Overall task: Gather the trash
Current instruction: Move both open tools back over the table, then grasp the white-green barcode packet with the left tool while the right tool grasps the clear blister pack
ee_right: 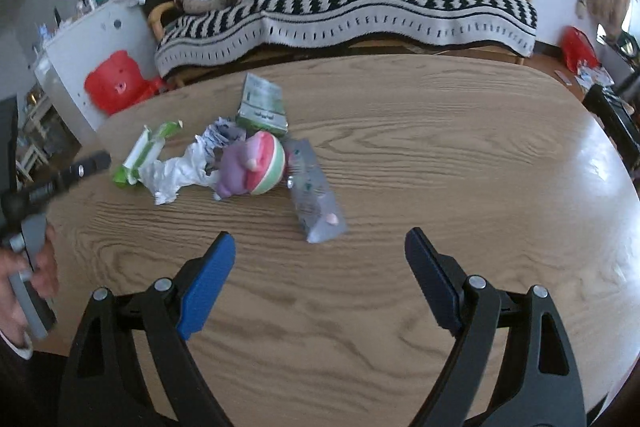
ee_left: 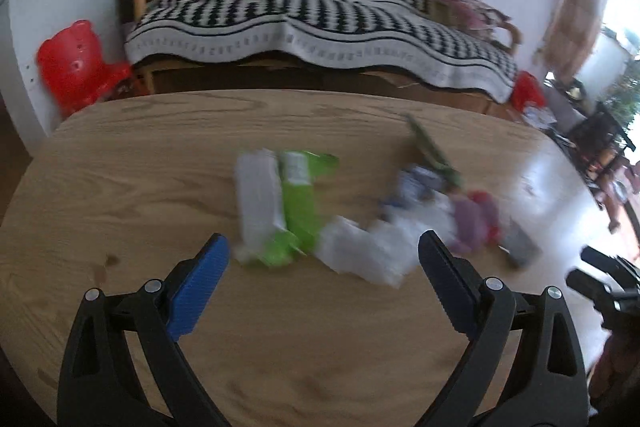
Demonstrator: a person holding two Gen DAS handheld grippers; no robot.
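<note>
Trash heaped on the left-centre of the wooden desk [ee_right: 400, 155], well ahead of both tools. Green-and-white wipes packet [ee_right: 140, 155] at the heap's left end, long axis running from near-left to far-right, far tip pointing toward the striped sofa [ee_right: 340, 7]. Crumpled white paper [ee_right: 176, 175] touching it, stretched roughly crosswise. Purple-and-pink round toy [ee_right: 252, 167] just beside the paper, with a clear plastic wrapper [ee_right: 314, 191] touching it on the right, long axis pointing toward the camera and slightly right. Green printed carton [ee_right: 262, 105] at the far side of the heap, lying flat; print too small to read. No brand or label legible anywhere; left view smeared by motion.

Left hand-held gripper [ee_left: 324, 253] hanging over the desk just short of the heap, blue fingers [ee_left: 200, 287] spread wide, nothing between them. Right hand-held gripper [ee_right: 320, 247] likewise spread apart, nothing held, the wrapper just beyond its tips. Red bear-shaped stool [ee_right: 116, 83] on the floor beyond the desk.
</note>
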